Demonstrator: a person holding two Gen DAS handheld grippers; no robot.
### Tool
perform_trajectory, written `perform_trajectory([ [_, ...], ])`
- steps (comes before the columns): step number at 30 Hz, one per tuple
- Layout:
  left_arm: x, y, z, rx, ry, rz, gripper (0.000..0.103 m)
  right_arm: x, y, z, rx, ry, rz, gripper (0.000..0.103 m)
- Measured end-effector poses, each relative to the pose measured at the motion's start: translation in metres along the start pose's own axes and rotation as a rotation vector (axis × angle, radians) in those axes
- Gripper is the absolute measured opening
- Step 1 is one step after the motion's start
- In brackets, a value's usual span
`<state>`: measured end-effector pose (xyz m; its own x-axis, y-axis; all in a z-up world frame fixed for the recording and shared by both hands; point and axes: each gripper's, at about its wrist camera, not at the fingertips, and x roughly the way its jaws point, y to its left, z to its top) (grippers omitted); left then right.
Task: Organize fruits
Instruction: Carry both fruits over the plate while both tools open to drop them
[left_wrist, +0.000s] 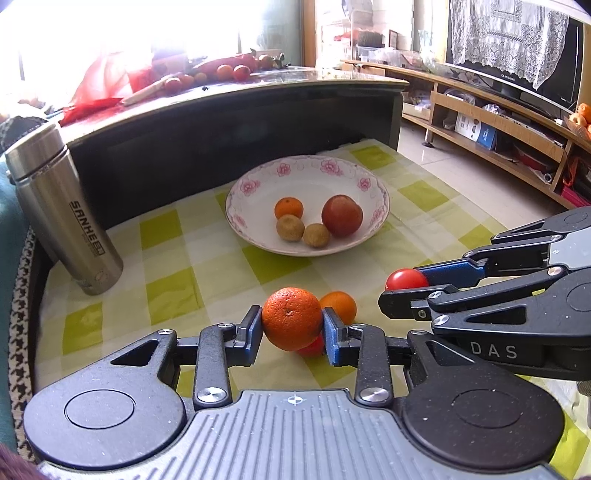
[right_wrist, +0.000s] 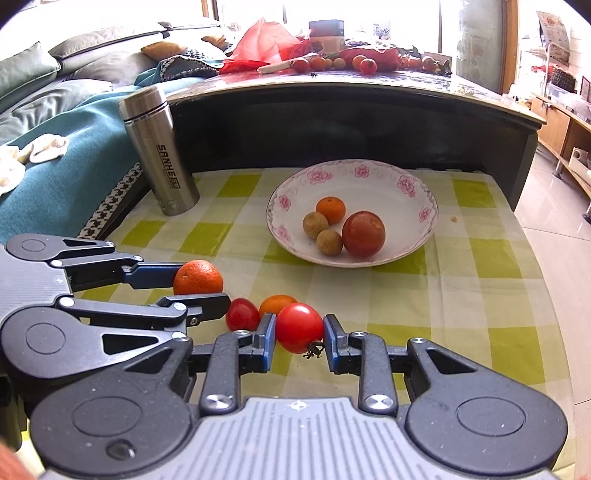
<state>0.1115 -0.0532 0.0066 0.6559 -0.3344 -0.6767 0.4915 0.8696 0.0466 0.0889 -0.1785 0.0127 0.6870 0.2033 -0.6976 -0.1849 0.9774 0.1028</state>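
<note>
Four fruits are already parked in the white floral-rimmed bowl (right_wrist: 428, 206): a dark red round fruit (right_wrist: 363, 233), a small orange mandarin (right_wrist: 331, 209) and two brownish little fruits (right_wrist: 315, 225), so roughly half looks done.

A big orange citrus (left_wrist: 291, 318) is clamped in the left tongs (left_wrist: 292, 330), and a red cherry tomato (right_wrist: 299, 327) is pinched by the right tongs (right_wrist: 300, 338), both near the front of the green-checked worktop (right_wrist: 491, 266).

Still left loose: a second tomato (right_wrist: 242, 314) and a small orange fruit (right_wrist: 276, 304), partly hidden behind the held ones.

Whether either held fruit is lifted off the cloth can't be told.
</note>
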Motion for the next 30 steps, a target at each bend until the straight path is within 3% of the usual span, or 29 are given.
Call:
perform_trajectory([
  [16,0.009,0.004,0.017,0.001,-0.023,0.01,0.041,0.007,-0.008,0.016,0.017,-0.024,-0.02,0.033],
  [30,0.043,0.008,0.058,0.025,-0.067,0.042,0.041,0.033,-0.037,0.054,0.048,-0.068,-0.047,0.033],
])
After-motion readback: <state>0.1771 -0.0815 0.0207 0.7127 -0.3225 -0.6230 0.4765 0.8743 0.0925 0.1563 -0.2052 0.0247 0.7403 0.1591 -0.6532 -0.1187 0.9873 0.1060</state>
